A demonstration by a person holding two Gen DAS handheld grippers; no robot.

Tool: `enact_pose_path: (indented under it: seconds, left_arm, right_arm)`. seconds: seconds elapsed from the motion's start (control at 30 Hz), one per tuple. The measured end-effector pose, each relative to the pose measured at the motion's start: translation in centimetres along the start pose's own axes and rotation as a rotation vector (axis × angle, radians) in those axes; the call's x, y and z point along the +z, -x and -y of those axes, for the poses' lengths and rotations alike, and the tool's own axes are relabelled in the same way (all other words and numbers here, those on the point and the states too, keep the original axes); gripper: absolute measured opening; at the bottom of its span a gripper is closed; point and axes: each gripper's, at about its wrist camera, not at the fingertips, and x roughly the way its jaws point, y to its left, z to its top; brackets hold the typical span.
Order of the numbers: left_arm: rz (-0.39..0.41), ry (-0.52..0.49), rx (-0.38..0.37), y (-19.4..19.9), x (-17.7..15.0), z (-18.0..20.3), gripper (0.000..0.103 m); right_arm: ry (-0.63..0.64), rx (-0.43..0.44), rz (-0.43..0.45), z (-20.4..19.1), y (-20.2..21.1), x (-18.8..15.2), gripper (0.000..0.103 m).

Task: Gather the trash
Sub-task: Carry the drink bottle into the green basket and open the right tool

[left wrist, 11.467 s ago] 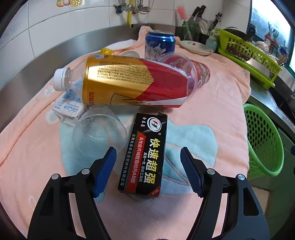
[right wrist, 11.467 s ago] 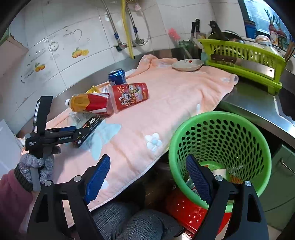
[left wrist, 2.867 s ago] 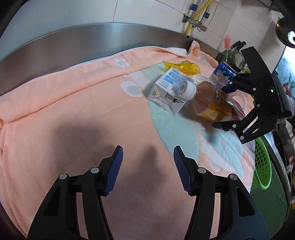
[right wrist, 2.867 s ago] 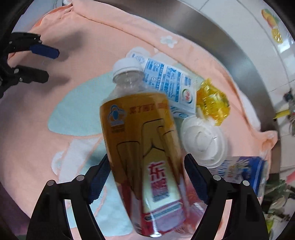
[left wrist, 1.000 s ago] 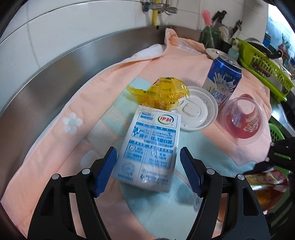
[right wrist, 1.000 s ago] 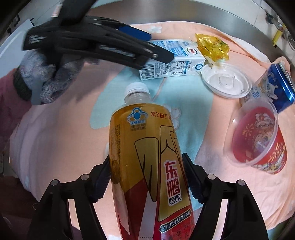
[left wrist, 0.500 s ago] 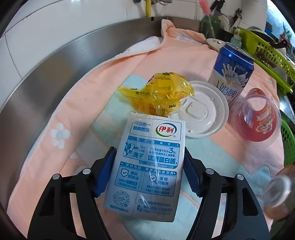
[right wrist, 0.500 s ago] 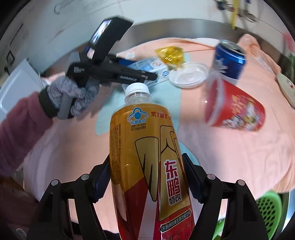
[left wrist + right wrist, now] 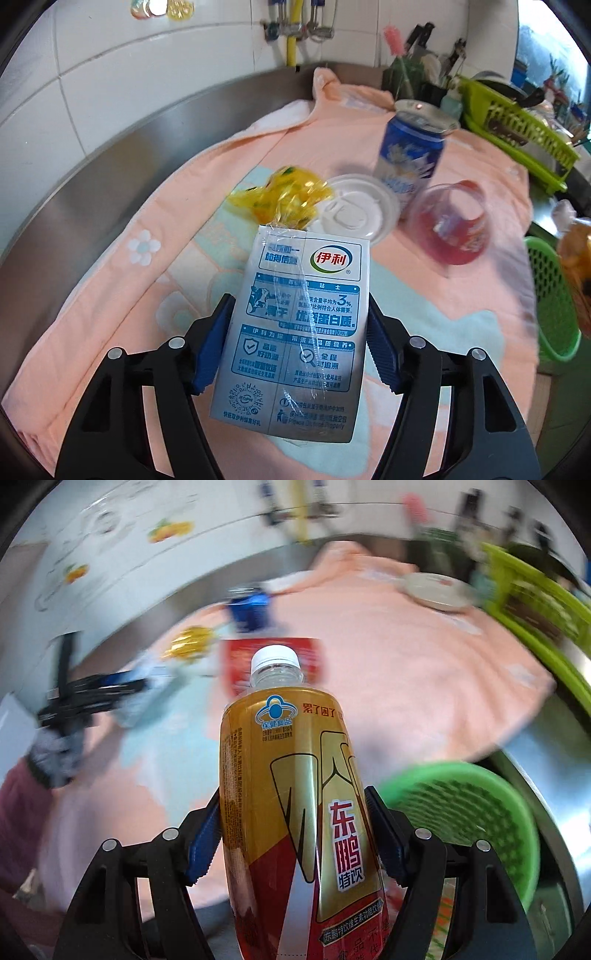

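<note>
My left gripper (image 9: 299, 301) is shut on a white and blue milk carton (image 9: 295, 369), held just above the peach towel (image 9: 424, 295). Beyond it lie a yellow wrapper (image 9: 284, 199), a white lid (image 9: 354, 214), an upright blue can (image 9: 410, 155) and a red cup (image 9: 450, 225) on its side. My right gripper (image 9: 293, 795) is shut on a gold and red drink bottle (image 9: 291, 760), cap pointing away. This bottle hangs at the towel's edge beside the green basket (image 9: 469, 812). The right wrist view is blurred.
A green dish rack (image 9: 517, 125) and a plate (image 9: 436, 587) stand at the far right of the steel counter (image 9: 92, 192). A tiled wall with pipes runs behind. The person's gloved hand (image 9: 55, 757) holds the left gripper.
The left gripper has closed on the milk carton and raised it slightly. The right gripper has swung the bottle away from the trash pile toward the green basket, rolling as it went.
</note>
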Motion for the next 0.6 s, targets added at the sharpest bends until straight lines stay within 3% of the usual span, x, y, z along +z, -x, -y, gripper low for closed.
enact_pose_path:
  seconds: [0.23,0.6]
  left_arm:
    - [0.054,0.014,-0.073,3.6,-1.0,2.6,0.066]
    - [0.075,-0.047,-0.195,5.6,-1.6,9.2,0.066]
  right_arm:
    - [-0.1,-0.195,-0.103,7.9,-2.8,-4.9,0.07]
    - [-0.154,-0.276,-0.284,13.9,-8.6,-8.0,0.07]
